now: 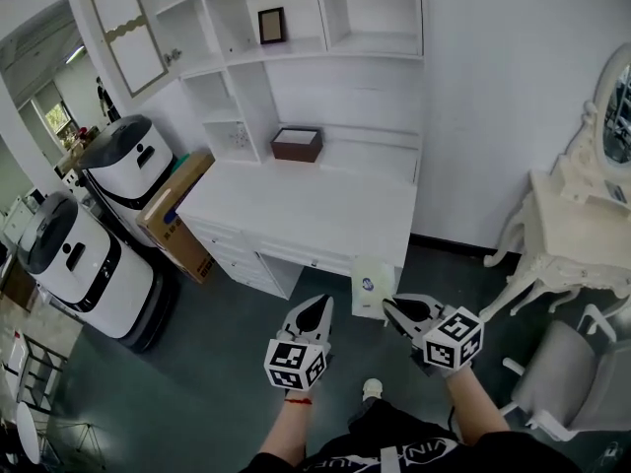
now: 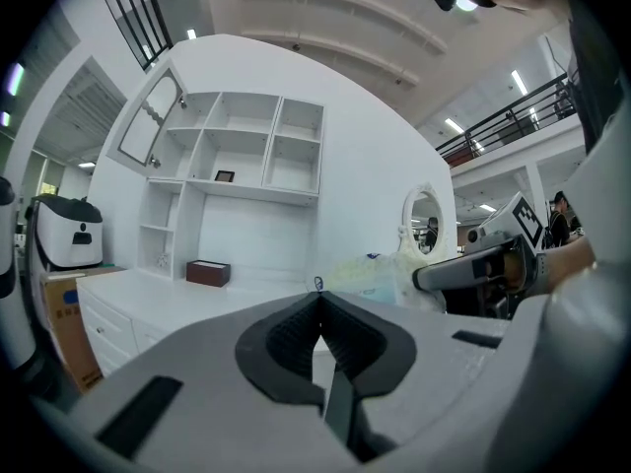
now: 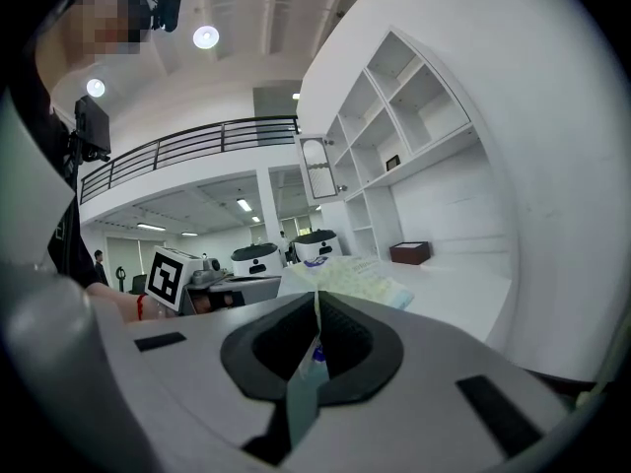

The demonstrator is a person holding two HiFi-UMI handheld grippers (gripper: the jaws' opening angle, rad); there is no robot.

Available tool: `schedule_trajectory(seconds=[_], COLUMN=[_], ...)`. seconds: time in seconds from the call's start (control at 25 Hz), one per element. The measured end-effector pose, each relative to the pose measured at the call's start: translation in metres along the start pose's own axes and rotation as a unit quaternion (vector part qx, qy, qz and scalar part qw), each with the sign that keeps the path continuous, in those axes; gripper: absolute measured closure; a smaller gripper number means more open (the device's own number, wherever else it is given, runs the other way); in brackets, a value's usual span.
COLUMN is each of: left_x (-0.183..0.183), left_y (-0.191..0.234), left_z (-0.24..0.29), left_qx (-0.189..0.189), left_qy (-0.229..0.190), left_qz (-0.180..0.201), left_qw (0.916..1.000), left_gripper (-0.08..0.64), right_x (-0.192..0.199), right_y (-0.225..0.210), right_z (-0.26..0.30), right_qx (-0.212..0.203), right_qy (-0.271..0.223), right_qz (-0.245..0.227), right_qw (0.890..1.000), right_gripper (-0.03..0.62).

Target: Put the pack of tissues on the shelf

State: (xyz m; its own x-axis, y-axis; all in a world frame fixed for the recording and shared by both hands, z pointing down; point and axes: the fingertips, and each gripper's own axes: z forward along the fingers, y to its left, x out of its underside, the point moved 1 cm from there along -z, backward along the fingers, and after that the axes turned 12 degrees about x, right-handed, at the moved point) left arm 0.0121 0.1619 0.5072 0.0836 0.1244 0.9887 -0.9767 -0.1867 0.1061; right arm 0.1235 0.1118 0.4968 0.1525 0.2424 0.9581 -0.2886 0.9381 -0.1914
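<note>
The pack of tissues (image 1: 373, 286) is a pale, flat plastic packet with a small blue mark. It hangs in the air just in front of the white desk (image 1: 306, 205). My right gripper (image 1: 389, 306) is shut on its near edge; in the right gripper view the pack (image 3: 345, 276) sticks out beyond the closed jaws (image 3: 316, 299). My left gripper (image 1: 320, 304) is beside it on the left, shut and holding nothing. From the left gripper view (image 2: 317, 299) the pack (image 2: 380, 276) shows to the right. The white shelf unit (image 1: 325, 52) rises above the desk.
A brown box (image 1: 297, 144) sits at the back of the desk and a small picture frame (image 1: 271, 26) stands in an upper shelf bay. Two white robots (image 1: 84, 264) and a cardboard box (image 1: 177, 215) are on the left. A white vanity (image 1: 582, 225) and a grey chair (image 1: 567, 382) are on the right.
</note>
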Motion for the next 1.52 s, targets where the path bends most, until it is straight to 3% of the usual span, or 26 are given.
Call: schedule_trajectory(seconds=[0.44,0.8,1.08,1.52], left_x=[-0.039,-0.062,-0.105,-0.161], left_y=[0.083,0.117,0.151,0.224], left_z=[0.107,0.165,0.210,0.301], left_qx=[0.019,0.042,0.078,0.150], left_qy=[-0.010,-0.023,-0.041,-0.037], left_qz=[0.013,-0.001,0.023,0.041], left_qw=[0.9997,0.9989,0.9958,0.9872], left_gripper=[0.555,0.555,0.555,0.555], right_x=[-0.062,-0.105,-0.156,-0.229], right_y=[-0.093,-0.138,-0.165,-0.223], right_z=[0.083,0.121,0.158,0.229], right_qx=[0.016,0.024,0.036,0.095], right_qy=[-0.028,-0.047,-0.073,-0.103], right_qz=[-0.008,-0.020,-0.041,-0.053], right_qw=[0.999,0.998,0.996,0.989], right_gripper=[0.589,0.589,0.589,0.589])
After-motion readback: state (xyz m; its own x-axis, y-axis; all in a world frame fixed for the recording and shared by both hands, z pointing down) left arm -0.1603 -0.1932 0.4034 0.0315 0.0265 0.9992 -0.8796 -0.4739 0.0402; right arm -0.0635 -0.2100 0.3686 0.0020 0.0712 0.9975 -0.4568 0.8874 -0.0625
